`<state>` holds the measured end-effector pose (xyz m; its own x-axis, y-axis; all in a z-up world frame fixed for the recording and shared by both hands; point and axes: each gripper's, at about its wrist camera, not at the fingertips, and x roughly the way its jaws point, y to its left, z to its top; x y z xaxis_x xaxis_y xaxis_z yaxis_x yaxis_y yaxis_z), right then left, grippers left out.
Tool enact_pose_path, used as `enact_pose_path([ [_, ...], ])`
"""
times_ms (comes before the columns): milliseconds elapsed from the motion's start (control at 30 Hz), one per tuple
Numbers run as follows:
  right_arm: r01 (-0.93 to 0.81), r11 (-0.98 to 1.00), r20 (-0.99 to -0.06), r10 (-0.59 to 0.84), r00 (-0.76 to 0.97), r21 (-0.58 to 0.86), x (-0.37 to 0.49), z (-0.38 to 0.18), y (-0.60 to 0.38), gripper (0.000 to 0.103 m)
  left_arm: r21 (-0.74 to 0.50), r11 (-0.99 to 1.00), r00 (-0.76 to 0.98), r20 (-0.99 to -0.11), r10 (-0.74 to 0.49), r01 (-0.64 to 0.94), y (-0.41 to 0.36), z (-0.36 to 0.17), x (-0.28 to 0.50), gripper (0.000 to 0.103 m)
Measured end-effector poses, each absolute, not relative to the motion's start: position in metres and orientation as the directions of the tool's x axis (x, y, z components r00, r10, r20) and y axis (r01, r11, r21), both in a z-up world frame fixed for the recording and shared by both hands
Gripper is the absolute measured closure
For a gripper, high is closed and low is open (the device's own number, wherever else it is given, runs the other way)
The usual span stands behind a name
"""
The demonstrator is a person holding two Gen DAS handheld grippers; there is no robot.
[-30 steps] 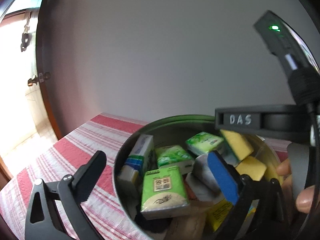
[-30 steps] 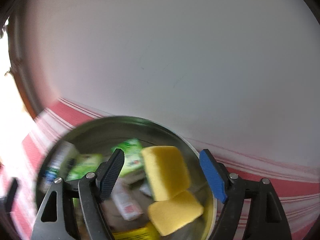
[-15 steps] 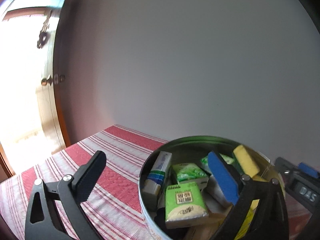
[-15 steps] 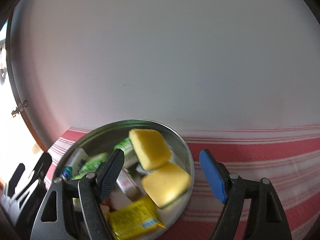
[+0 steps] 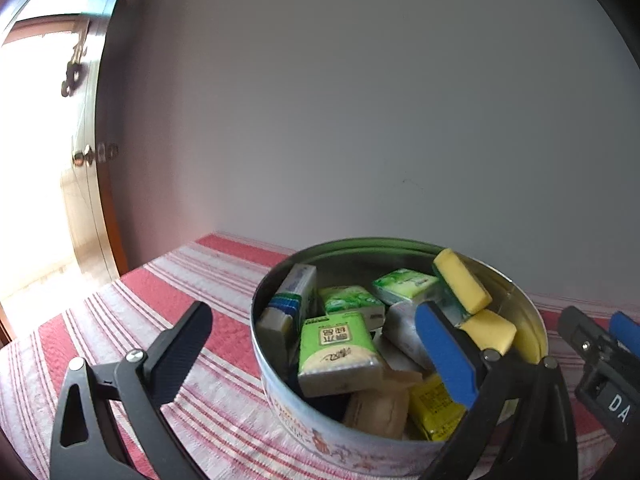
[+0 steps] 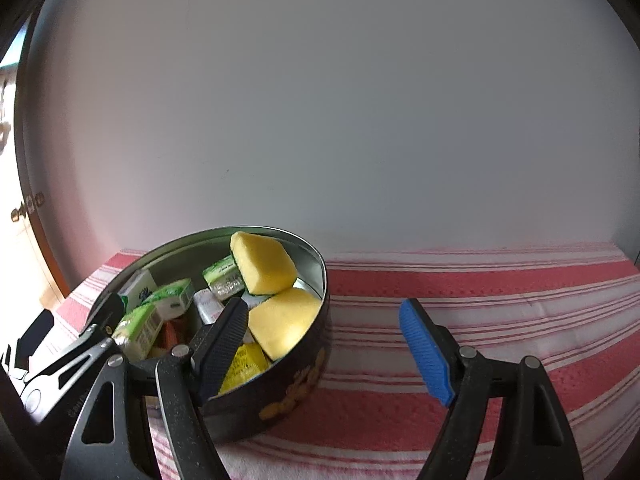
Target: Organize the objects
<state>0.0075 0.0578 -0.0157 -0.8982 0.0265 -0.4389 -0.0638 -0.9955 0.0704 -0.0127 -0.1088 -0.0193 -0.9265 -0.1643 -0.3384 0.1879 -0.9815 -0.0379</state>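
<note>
the left gripper (image 5: 312, 344) hangs over the near left part of a round metal tin (image 5: 280, 392), its jaws spread wide with nothing pinched between them: the black finger (image 5: 180, 352) is outside the tin above the cloth, the blue finger (image 5: 448, 356) is over the tin's contents. the right gripper (image 6: 320, 344) is also released, jaws apart and empty; its black finger (image 6: 220, 344) sits in front of the tin's near rim and its blue finger (image 6: 424, 348) is over bare cloth to the right of the tin. each gripper shows at the edge of the other's view.

a wide red and white striped tablecloth (image 6: 500, 320) covers the table up to a plain pale wall (image 6: 340, 100). at far left is a wooden door frame (image 5: 100, 168) with bright light beyond it.

the tin (image 6: 304, 384) stands on the cloth, open, and is crowded with small things. two yellow sponges (image 6: 264, 264) lean at its right side, one resting partly on the other (image 6: 284, 320). green and white tissue packs (image 5: 336, 352) lie in the middle and toward the back. a white and blue pack (image 5: 296, 292) stands against the left wall of the tin. a yellow packet (image 6: 242, 364) lies at the near edge, and beside it in the left view is a brownish wrapper (image 5: 380, 408), though the shade there makes it hard to say what it is.
</note>
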Motion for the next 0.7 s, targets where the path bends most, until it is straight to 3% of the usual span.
enact_pose_path([
  [333,-0.051,-0.998,-0.377,0.030,-0.926,0.045,0.028,-0.013,0.046,0.023,-0.035,-0.981,-0.937,-0.305,-0.173,0.192,-0.107,-0.016,0.011,0.000],
  [700,-0.075,-0.997,-0.309,0.064,-0.949,0.022,0.038,-0.007,0.044,0.023,-0.043,-0.987,-0.935,-0.330,-0.129,0.152,-0.108,-0.016,0.013,0.000],
])
